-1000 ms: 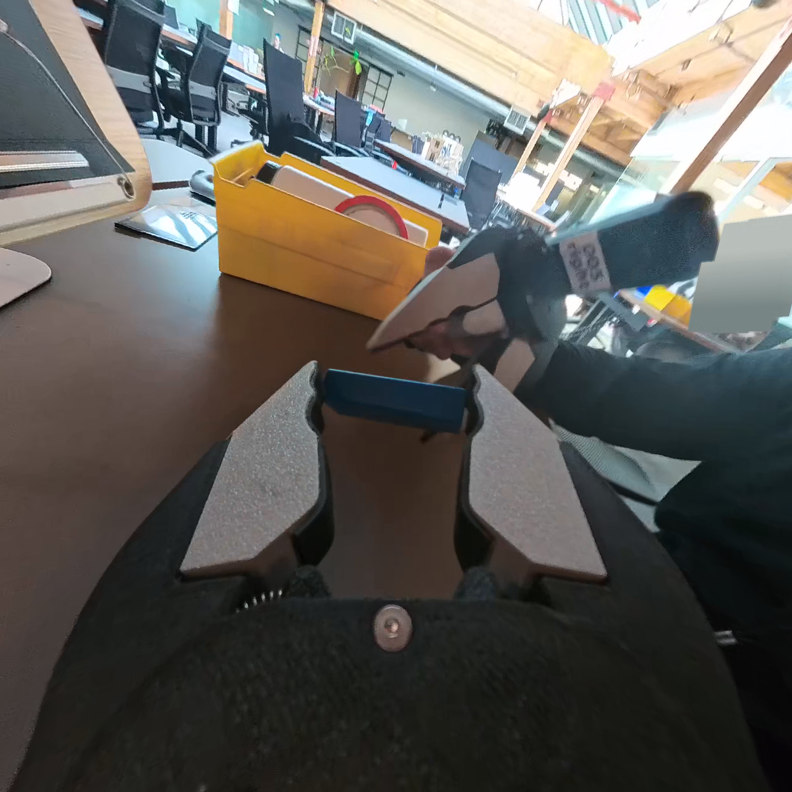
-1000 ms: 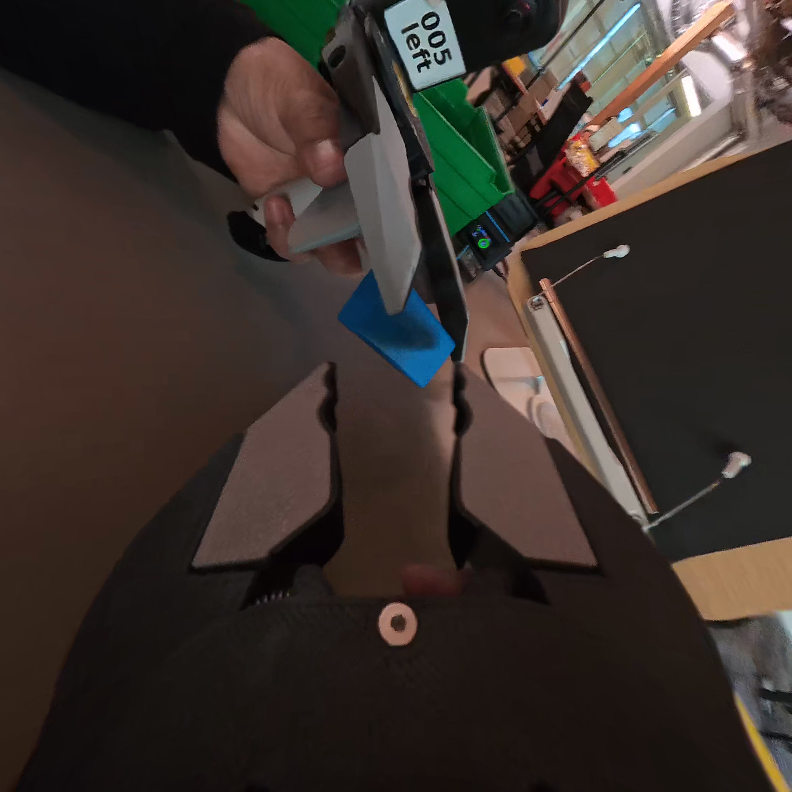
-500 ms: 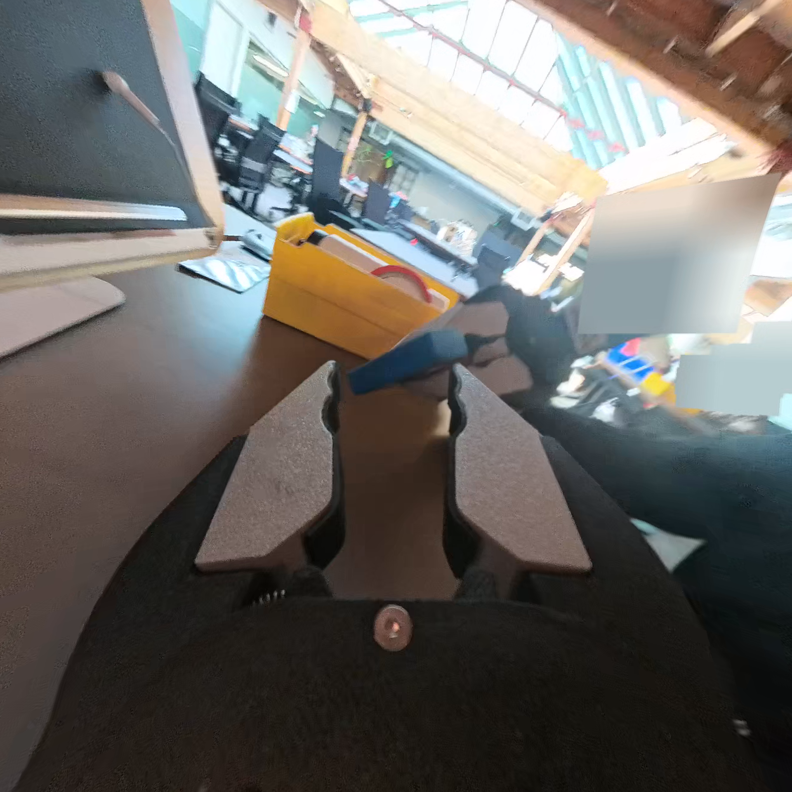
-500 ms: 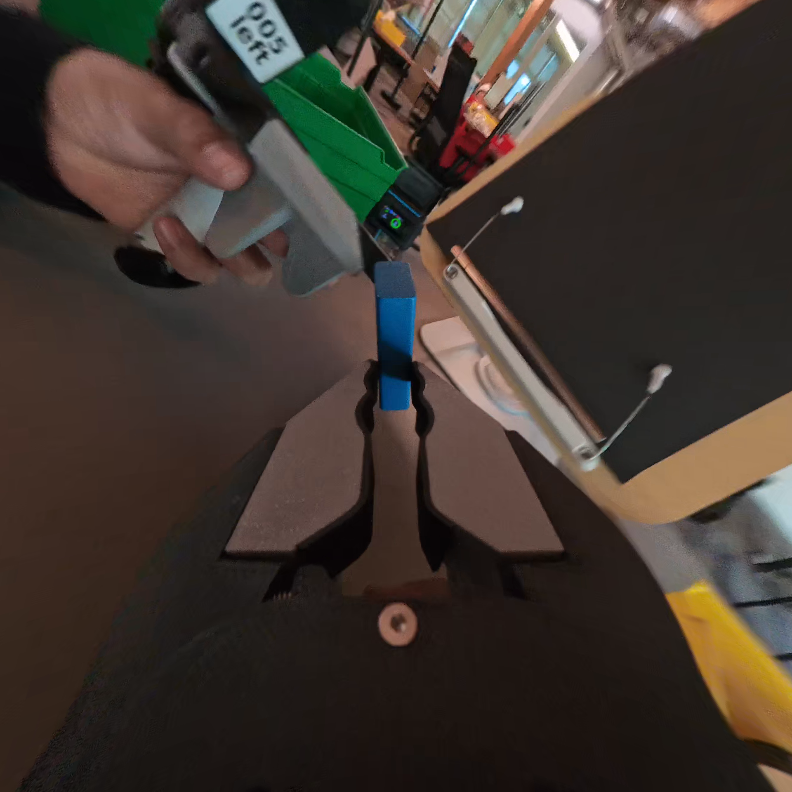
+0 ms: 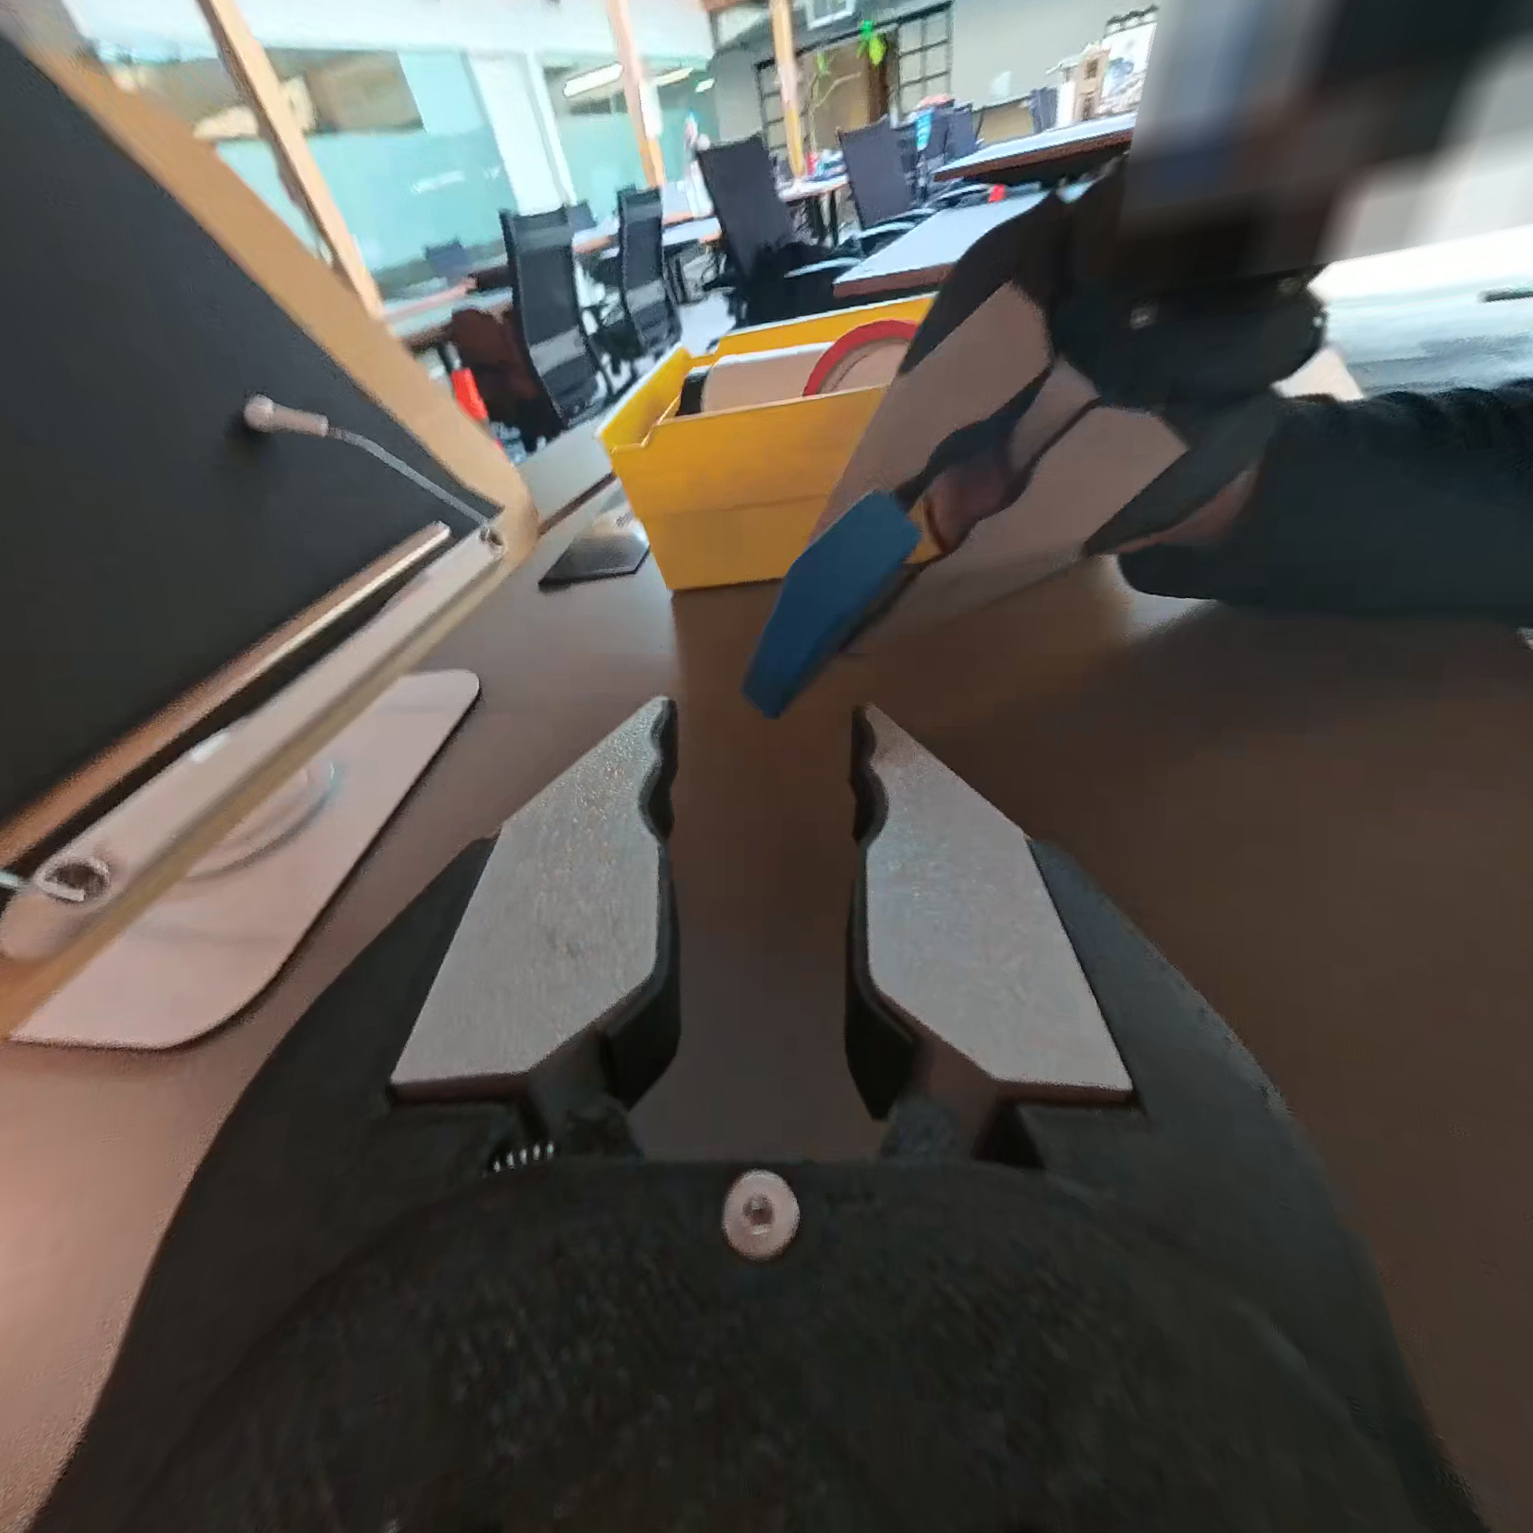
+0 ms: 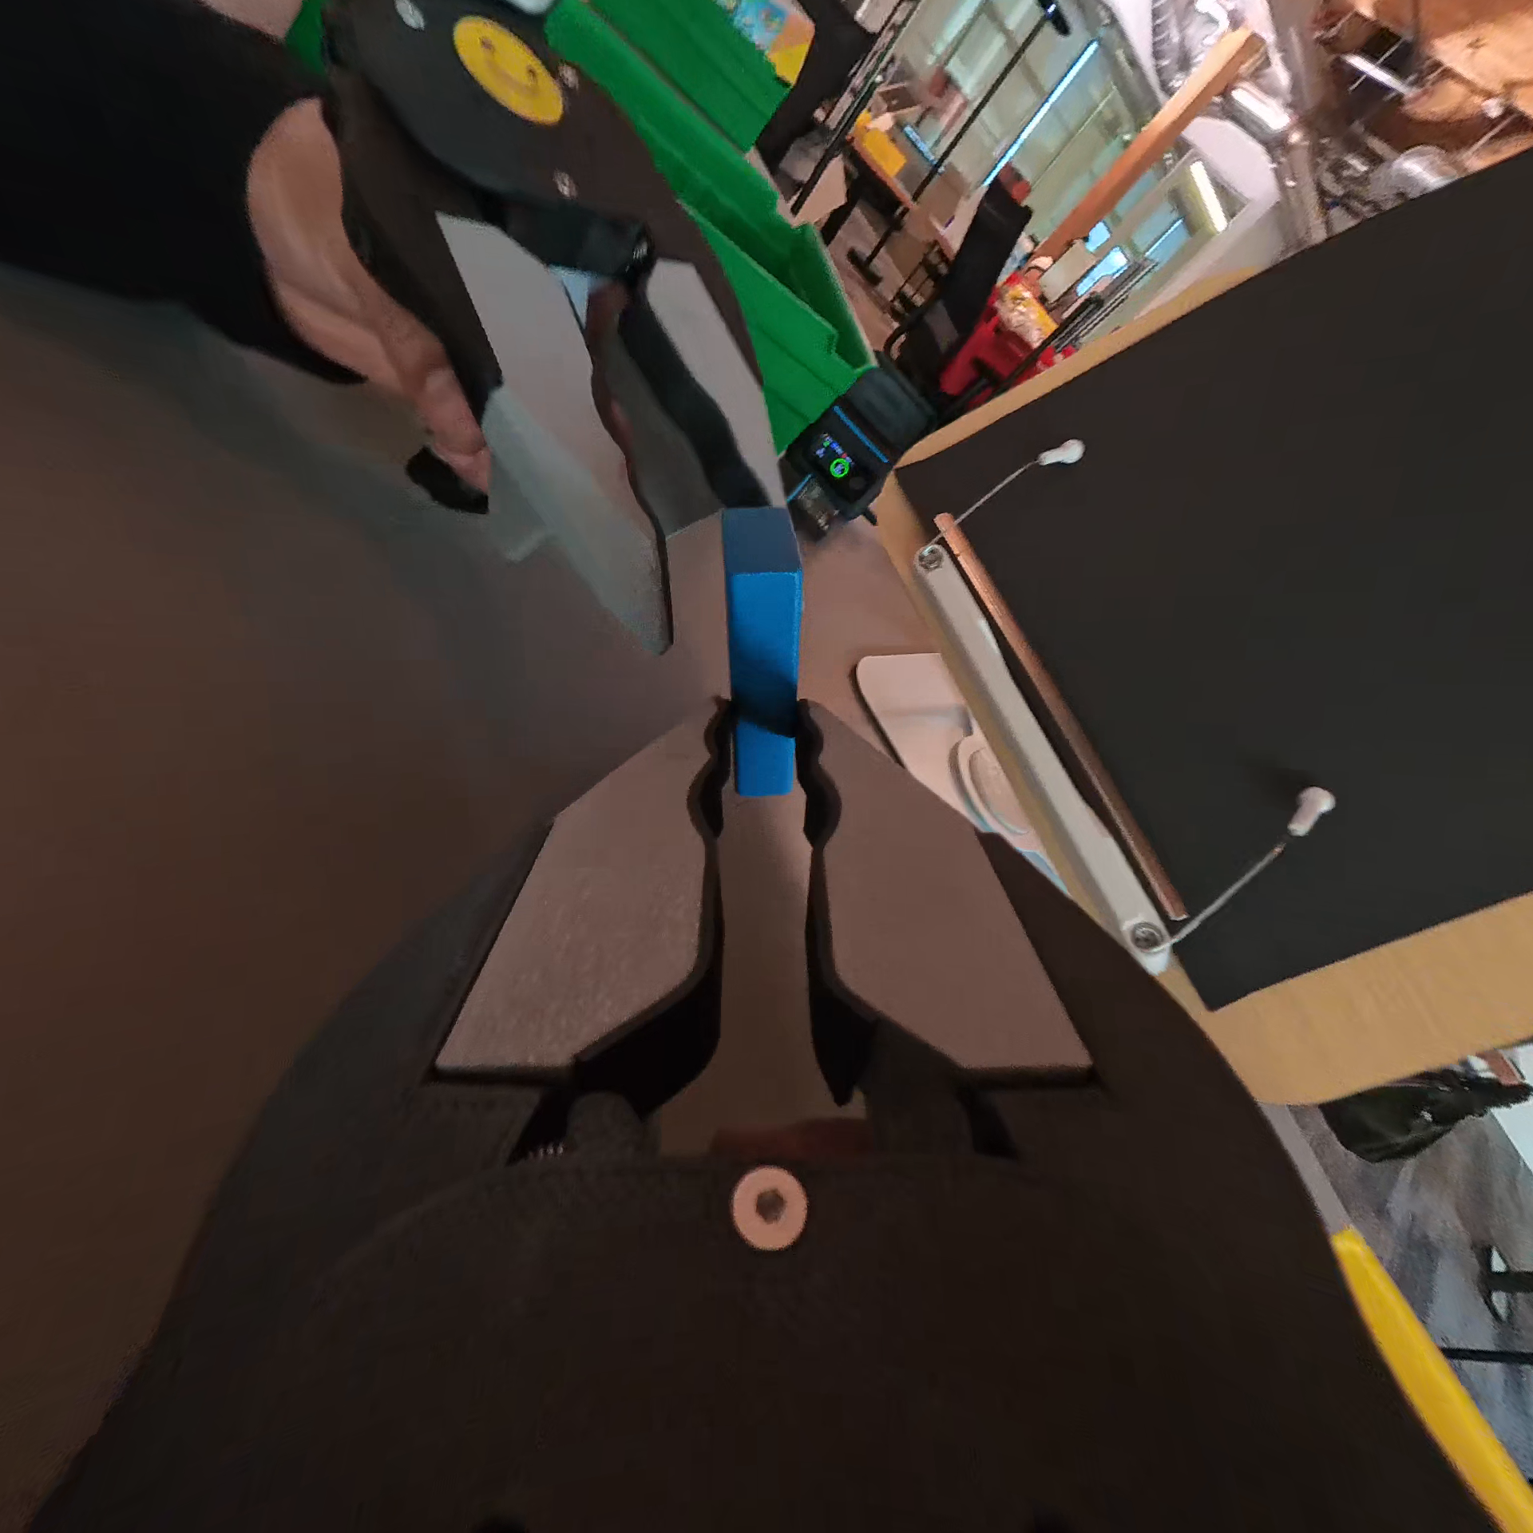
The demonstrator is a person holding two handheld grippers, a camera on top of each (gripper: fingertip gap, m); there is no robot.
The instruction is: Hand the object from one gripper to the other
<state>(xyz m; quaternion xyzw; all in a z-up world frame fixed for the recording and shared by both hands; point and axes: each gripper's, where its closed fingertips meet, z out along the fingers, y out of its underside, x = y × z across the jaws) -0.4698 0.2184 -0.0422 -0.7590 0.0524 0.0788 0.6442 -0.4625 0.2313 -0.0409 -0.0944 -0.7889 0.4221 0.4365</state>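
The flat blue rectangular block (image 6: pixel 761 664) sits clamped in the right gripper (image 6: pixel 763 730) above the dark table (image 5: pixel 1161 747); the left gripper (image 5: pixel 763 747), jaws apart, holds nothing. The handover looks complete.

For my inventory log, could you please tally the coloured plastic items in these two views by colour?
Blue: 1, the block held in the right gripper, clear of the left gripper.
Yellow: 1, the bin.
Green: 1, the stack of bins; how many I cannot tell.
Total: 3
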